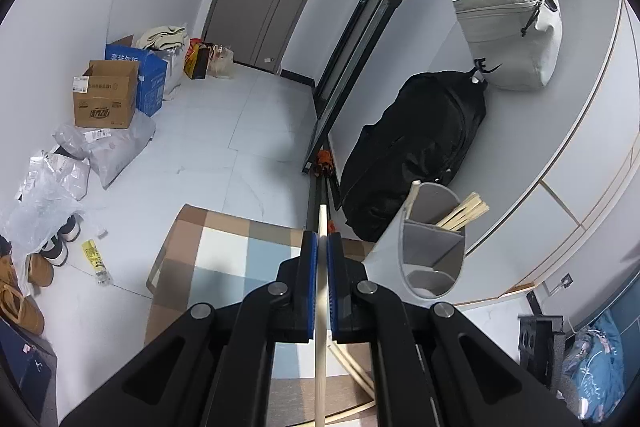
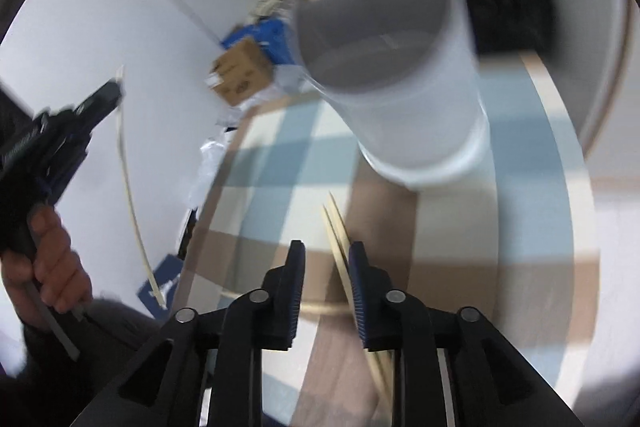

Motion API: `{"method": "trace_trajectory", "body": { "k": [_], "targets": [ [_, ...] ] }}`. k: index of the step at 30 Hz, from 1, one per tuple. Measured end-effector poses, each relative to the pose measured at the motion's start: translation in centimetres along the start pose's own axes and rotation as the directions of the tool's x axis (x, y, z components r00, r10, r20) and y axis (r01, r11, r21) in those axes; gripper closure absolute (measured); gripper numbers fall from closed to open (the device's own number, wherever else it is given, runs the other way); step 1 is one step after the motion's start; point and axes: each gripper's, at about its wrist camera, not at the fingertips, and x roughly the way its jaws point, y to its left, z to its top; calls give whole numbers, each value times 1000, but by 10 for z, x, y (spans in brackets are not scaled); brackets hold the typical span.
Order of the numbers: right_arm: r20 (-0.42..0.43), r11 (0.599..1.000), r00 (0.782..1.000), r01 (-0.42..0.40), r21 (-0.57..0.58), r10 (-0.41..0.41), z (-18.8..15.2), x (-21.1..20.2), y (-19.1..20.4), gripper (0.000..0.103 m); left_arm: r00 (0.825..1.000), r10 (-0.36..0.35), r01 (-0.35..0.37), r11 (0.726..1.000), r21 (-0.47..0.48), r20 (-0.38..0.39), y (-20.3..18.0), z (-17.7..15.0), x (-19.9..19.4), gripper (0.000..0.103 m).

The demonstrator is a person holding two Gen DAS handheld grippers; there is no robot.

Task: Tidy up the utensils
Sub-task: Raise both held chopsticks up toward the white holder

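My left gripper (image 1: 322,245) is shut on a single wooden chopstick (image 1: 320,347) that runs straight along the fingers. To its right stands a white divided utensil holder (image 1: 434,247) with several wooden chopsticks (image 1: 464,215) in its far compartment. In the blurred right wrist view, my right gripper (image 2: 326,255) is open. Two loose chopsticks (image 2: 340,239) lie on the checkered cloth (image 2: 272,179) beside its right finger. The holder (image 2: 404,75) is just ahead of it. The left gripper (image 2: 64,131) with its chopstick (image 2: 128,187) shows at the left.
The checkered cloth (image 1: 224,259) covers a small table. A black bag (image 1: 416,147) and a white bag (image 1: 516,35) sit behind the holder. Cardboard boxes (image 1: 106,99), plastic bags and shoes (image 1: 36,267) lie on the floor to the left.
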Motion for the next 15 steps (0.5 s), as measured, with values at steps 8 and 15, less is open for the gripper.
{"method": "trace_trajectory", "body": {
  "k": [8, 15],
  "targets": [
    [-24, 973, 1000, 14, 231, -9, -29, 11, -22, 77, 999, -29, 28, 999, -38, -35, 12, -5, 3, 102],
    [-2, 937, 995, 94, 337, -99, -26, 18, -31, 76, 998, -49, 48, 998, -29, -27, 10, -7, -3, 102]
  ]
}}
